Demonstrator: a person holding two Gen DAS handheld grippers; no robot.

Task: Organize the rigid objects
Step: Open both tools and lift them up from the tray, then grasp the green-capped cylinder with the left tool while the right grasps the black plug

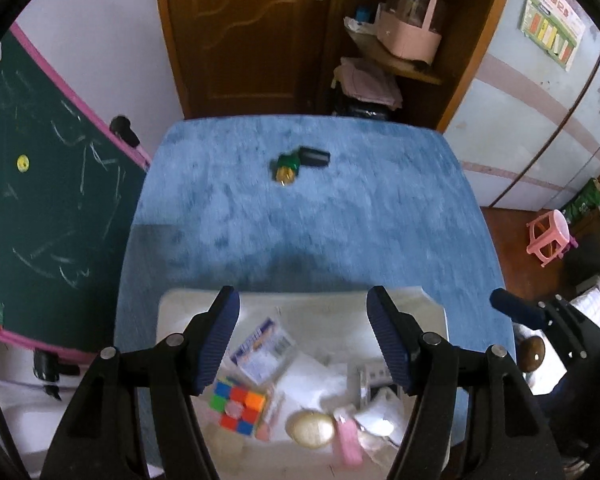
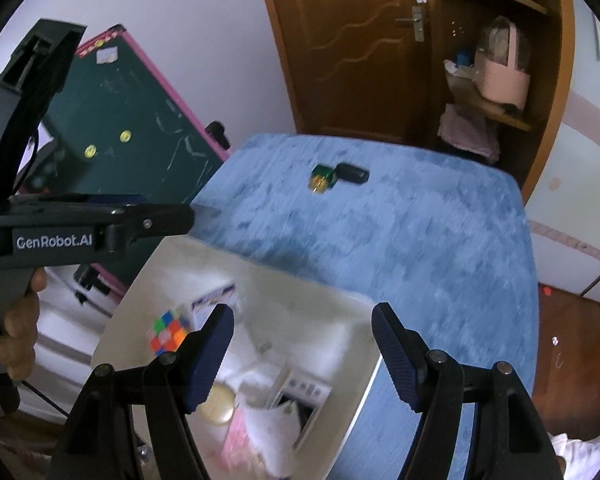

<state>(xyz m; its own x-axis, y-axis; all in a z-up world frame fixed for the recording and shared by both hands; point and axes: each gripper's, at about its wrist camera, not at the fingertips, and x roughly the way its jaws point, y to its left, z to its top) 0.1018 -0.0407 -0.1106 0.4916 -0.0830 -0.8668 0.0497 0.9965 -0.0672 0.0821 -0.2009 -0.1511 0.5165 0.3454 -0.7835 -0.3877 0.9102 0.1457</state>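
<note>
A white bin (image 1: 172,308) (image 2: 136,292) sits at the near edge of the blue cloth table. It holds a colour cube (image 1: 238,404) (image 2: 168,334), a printed packet (image 1: 262,346), a round cream lid (image 1: 312,428) (image 2: 218,402), a pink piece (image 1: 348,438) and white bags. My left gripper (image 1: 303,300) hangs open above the bin, nothing between its fingers. My right gripper (image 2: 303,318) is also open and empty over the bin's right side. Far back on the cloth lie a green and yellow item (image 1: 287,168) (image 2: 322,178) and a black block (image 1: 315,156) (image 2: 352,173), side by side.
The blue table (image 1: 340,220) (image 2: 420,240) has open cloth between the bin and the two far items. A green chalkboard (image 1: 40,184) leans at the left. A wooden door and shelf (image 1: 400,40) stand behind. A pink stool (image 1: 550,236) sits on the floor at right.
</note>
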